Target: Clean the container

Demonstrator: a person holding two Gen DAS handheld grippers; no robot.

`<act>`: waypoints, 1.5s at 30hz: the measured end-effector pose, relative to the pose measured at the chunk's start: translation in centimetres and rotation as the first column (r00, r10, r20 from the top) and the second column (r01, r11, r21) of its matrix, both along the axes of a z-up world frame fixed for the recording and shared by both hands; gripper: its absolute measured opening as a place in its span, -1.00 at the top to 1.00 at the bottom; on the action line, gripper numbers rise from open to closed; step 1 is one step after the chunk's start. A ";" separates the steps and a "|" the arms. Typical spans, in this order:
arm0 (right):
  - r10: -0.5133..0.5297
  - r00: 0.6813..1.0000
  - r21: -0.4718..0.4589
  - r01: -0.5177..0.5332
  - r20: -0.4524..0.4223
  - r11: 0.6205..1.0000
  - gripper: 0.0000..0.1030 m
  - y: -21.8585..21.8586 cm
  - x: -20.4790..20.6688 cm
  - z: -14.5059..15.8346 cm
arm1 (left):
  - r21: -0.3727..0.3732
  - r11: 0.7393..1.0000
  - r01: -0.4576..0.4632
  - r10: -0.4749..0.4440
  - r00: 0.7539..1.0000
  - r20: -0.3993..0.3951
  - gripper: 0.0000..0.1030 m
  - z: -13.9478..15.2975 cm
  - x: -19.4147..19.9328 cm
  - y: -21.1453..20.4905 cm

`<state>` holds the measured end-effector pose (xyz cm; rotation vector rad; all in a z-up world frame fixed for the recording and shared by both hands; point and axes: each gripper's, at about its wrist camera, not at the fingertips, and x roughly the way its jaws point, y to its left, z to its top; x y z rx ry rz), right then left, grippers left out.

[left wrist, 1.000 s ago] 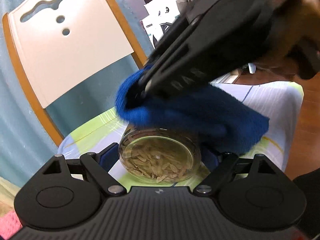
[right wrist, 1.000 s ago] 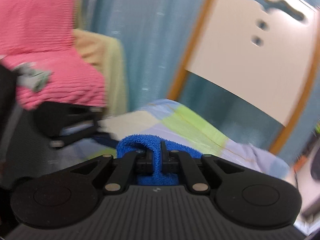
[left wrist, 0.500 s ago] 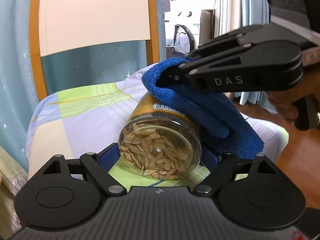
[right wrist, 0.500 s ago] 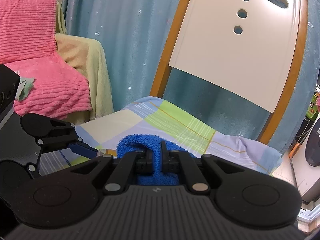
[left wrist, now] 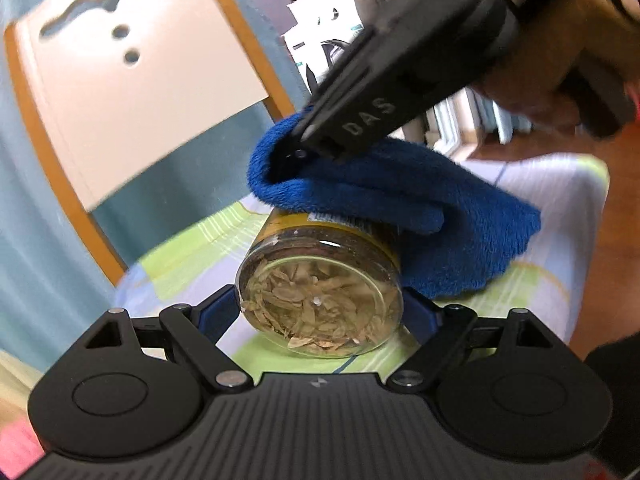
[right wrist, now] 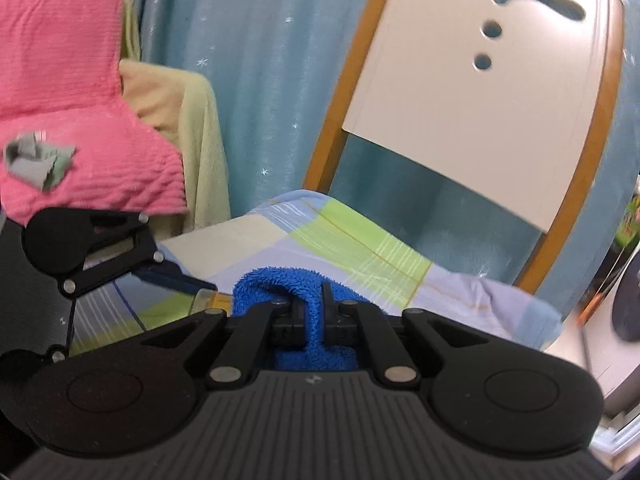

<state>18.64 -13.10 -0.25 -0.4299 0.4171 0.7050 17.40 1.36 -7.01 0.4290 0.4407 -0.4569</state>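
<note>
Two grippers work over a chair seat covered in a checked cushion of pale green, lilac and cream, with the white chair back rising at about ten o'clock in the left wrist view. Next in size comes the blue terry cloth, folded into a thick pad and draped over the top and far side of the jar, its loose end hanging toward four o'clock. The right gripper has its fingers drawn narrow, pinching a fold of that cloth; seen from the left wrist it comes in from two o'clock, slanting down onto the jar. The left gripper is spread to about the jar's width, its blue pads pressed on either side at nine and three o'clock, so it holds the glass jar lying on its side, base toward the camera and long axis running straight away along the fingers toward twelve o'clock. The cloth therefore sits directly above the jar wall, and any wiping stroke would likely run along or around that axis, with the right hand the nearer one to do it. Smallest, the jar shows a clear base, pale dried flakes inside, and a yellow label partly under the cloth.
</note>
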 end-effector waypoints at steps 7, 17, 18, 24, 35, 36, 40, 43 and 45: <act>-0.009 1.000 0.006 0.009 0.002 1.000 0.93 -0.1 -0.1 -0.2 | -0.307 0.950 -0.052 -0.007 0.982 -0.189 -0.70 0.6 2.3 3.4; 0.091 0.996 -0.003 -0.091 -0.002 0.996 0.92 1.2 -2.5 0.2 | 0.089 0.996 0.014 -0.019 0.999 0.051 -0.68 -0.1 -0.8 -1.0; 0.102 0.995 -0.014 -0.102 0.007 0.995 0.92 1.4 -2.8 0.2 | 0.116 0.993 0.012 -0.020 0.997 0.070 -0.68 -0.3 -1.0 -1.2; -0.024 1.000 -0.001 0.024 0.002 1.000 0.93 0.1 0.0 0.0 | 0.130 0.991 0.009 -0.020 0.996 0.084 -0.68 -0.4 -1.4 -1.2; -0.050 0.998 0.042 0.051 -0.025 0.998 0.93 -0.9 0.5 -0.1 | -0.368 0.928 -0.063 -0.001 0.985 -0.171 -0.69 1.1 1.6 4.1; -0.052 0.998 0.044 0.054 -0.028 0.998 0.93 -0.8 0.5 -0.1 | -0.361 0.931 -0.061 -0.002 0.985 -0.171 -0.69 1.1 1.7 4.0; -0.037 0.998 0.050 0.039 -0.045 0.998 0.93 -0.3 -0.2 0.2 | -0.288 0.957 -0.043 0.005 0.991 -0.132 -0.68 1.3 1.1 2.5; 0.065 0.997 0.042 -0.063 -0.039 0.997 0.93 0.6 -1.8 0.2 | -0.181 0.983 -0.016 0.005 0.998 -0.059 -0.68 1.1 0.1 1.4; 0.099 0.995 0.009 -0.098 -0.014 0.995 0.92 1.1 -2.4 0.1 | -0.089 0.996 -0.001 0.001 1.000 -0.003 -0.68 0.9 -0.7 0.4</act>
